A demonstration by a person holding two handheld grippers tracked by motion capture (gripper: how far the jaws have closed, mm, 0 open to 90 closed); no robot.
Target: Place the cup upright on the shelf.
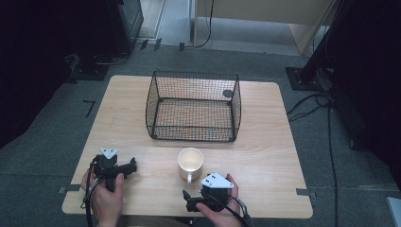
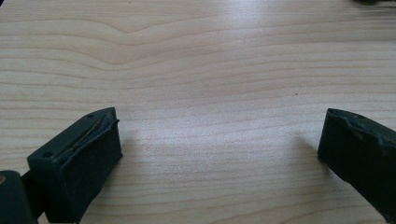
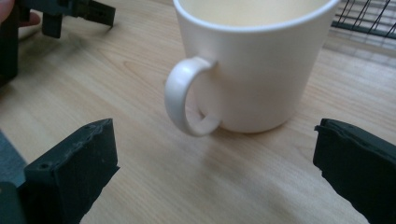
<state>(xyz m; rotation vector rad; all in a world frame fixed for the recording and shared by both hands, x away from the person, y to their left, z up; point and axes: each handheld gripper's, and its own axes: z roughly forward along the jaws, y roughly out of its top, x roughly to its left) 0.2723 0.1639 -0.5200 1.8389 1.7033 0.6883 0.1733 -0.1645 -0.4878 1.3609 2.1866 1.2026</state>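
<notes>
A white mug (image 1: pixel 190 163) stands upright on the wooden table (image 1: pixel 265 156), in front of a black wire basket (image 1: pixel 193 105); its handle (image 3: pixel 187 98) points toward the person. My right gripper (image 1: pixel 188 202) is held low just before the mug. Its jaws are open in the right gripper view (image 3: pixel 214 128), with the mug (image 3: pixel 252 65) a little ahead and nothing between them. My left gripper (image 1: pixel 128 168) rests at the front left and points right. It is open (image 2: pixel 219 121) over bare wood. The left gripper (image 3: pixel 70 9) also appears far off in the right gripper view.
The wire basket's corner (image 3: pixel 369 18) lies behind the mug. A small dark disc (image 1: pixel 228 93) sits by the basket's back right corner. Dark stands and cables (image 1: pixel 312 101) lie on the grey floor around the table.
</notes>
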